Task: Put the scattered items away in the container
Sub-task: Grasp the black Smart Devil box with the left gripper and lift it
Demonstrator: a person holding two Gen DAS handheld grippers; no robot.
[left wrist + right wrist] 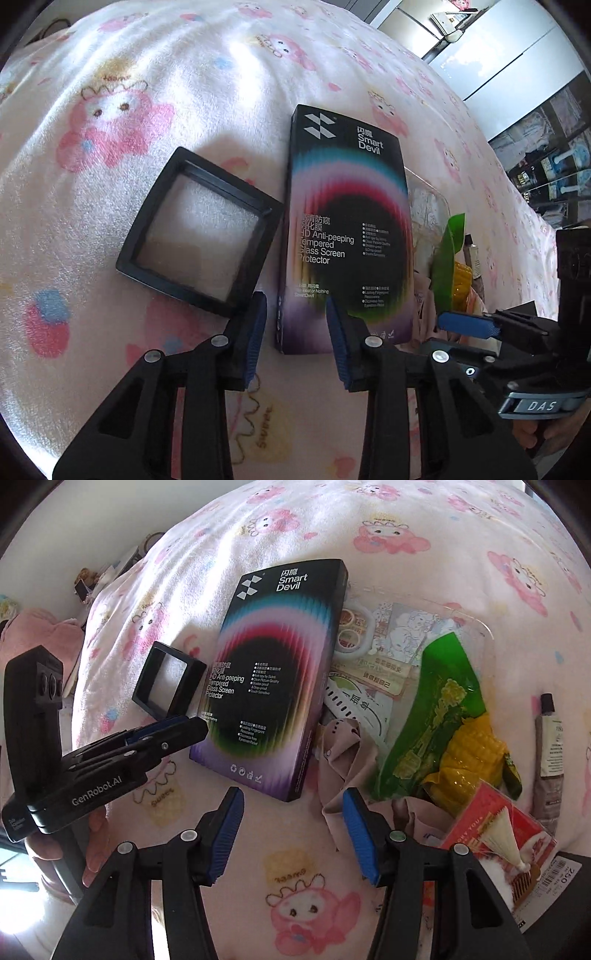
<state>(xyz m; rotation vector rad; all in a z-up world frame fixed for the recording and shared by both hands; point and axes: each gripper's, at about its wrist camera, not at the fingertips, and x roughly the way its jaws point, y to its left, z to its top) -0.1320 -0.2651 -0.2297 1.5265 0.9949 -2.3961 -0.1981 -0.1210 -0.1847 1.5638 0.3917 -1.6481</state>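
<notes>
Right wrist view alone shows the clear container (pixel 476 627) packed with stuff, while the screen protector box (pixel 347 229) sits just ahead of the left gripper (pixel 295 332)'s spread, empty fingers.

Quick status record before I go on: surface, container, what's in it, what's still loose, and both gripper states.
surface: pink cartoon-print blanket
container: clear plastic tray, rim partly hidden
in container: green and yellow corn packet, tape rolls, printed cards, beige cloth
resting on container edge: Smart Devil box, leaning on its left side
loose: black square frame, left of the box; grey tube, right of the tray
left gripper: open, at the box's near end
right gripper: open, holding nothing
</notes>
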